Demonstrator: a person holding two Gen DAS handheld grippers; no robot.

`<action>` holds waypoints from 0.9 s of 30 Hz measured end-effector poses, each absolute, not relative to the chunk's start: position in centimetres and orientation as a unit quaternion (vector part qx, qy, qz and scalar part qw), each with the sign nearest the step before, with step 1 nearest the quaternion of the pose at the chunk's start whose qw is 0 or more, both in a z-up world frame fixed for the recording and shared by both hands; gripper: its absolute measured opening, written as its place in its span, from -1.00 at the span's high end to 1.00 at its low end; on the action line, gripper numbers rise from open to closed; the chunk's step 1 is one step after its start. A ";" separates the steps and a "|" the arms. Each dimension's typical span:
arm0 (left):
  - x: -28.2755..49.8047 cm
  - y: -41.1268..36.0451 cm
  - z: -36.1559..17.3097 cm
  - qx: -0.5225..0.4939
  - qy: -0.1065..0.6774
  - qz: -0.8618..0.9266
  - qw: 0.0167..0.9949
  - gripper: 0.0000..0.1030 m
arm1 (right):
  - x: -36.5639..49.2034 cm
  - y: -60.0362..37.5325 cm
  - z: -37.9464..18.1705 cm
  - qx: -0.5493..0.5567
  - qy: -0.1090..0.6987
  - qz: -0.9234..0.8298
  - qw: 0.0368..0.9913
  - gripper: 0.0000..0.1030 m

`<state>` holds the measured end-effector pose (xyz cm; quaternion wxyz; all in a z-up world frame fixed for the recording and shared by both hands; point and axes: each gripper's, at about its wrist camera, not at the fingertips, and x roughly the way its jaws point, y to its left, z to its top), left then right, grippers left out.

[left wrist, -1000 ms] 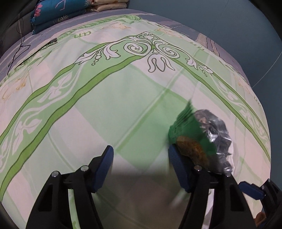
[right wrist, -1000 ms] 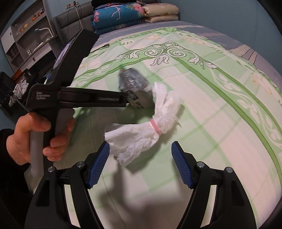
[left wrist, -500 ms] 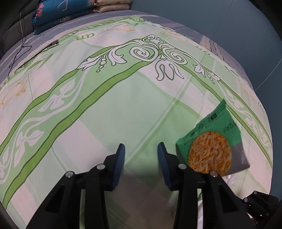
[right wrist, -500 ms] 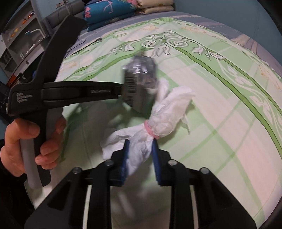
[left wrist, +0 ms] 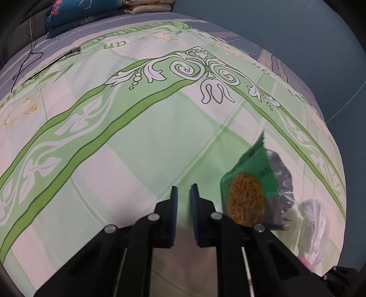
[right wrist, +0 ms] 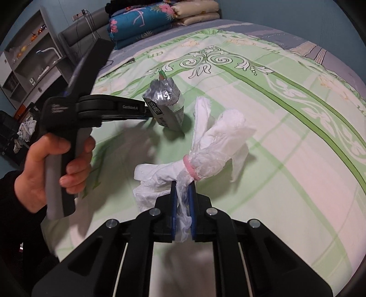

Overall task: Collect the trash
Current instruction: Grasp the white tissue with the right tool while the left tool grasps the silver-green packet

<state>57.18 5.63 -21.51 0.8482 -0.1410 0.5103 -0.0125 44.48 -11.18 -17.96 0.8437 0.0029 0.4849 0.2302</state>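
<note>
A green snack wrapper (left wrist: pixel 251 180) with a silver inside lies on the bedsheet to the right of my left gripper (left wrist: pixel 183 189), which is shut and empty. The wrapper also shows in the right wrist view (right wrist: pixel 165 102), at the tip of the left tool. My right gripper (right wrist: pixel 183 187) is shut on a white plastic bag (right wrist: pixel 215 146) tied with a pink band. The bag's end also shows at the lower right of the left wrist view (left wrist: pixel 313 224).
The green-and-white patterned bedsheet (left wrist: pixel 137 137) covers the bed. Folded quilts (right wrist: pixel 146 18) lie at the head. A black cable (left wrist: pixel 34 66) lies at the far left. Grey shelves (right wrist: pixel 29 57) stand beside the bed. A hand (right wrist: pixel 45 169) holds the left tool.
My left gripper closed from wide open to shut and let the wrapper drop beside it. My right gripper closed on the white bag.
</note>
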 end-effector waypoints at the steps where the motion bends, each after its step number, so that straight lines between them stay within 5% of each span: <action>1: 56.9 5.8 -21.3 -0.144 0.508 -0.011 0.849 0.87 | 44.0 -11.3 -17.6 0.005 0.482 0.233 0.845 0.85; 6: 54.4 7.5 -19.8 -0.177 0.483 -0.028 0.857 0.84 | 41.6 -12.6 -15.6 0.030 0.459 0.243 0.854 0.84; 10: 52.6 7.0 -18.0 -0.158 0.453 -0.042 0.876 0.06 | 40.1 -13.3 -14.4 0.043 0.443 0.249 0.860 0.85; 12: 52.5 5.9 -17.4 -0.150 0.449 -0.058 0.879 -0.05 | 39.5 -13.5 -14.2 0.052 0.438 0.250 0.862 0.85; 27: 53.8 2.6 -18.5 -0.045 0.462 -0.033 0.885 -0.33 | 37.1 -15.3 -12.8 0.062 0.423 0.258 0.866 0.84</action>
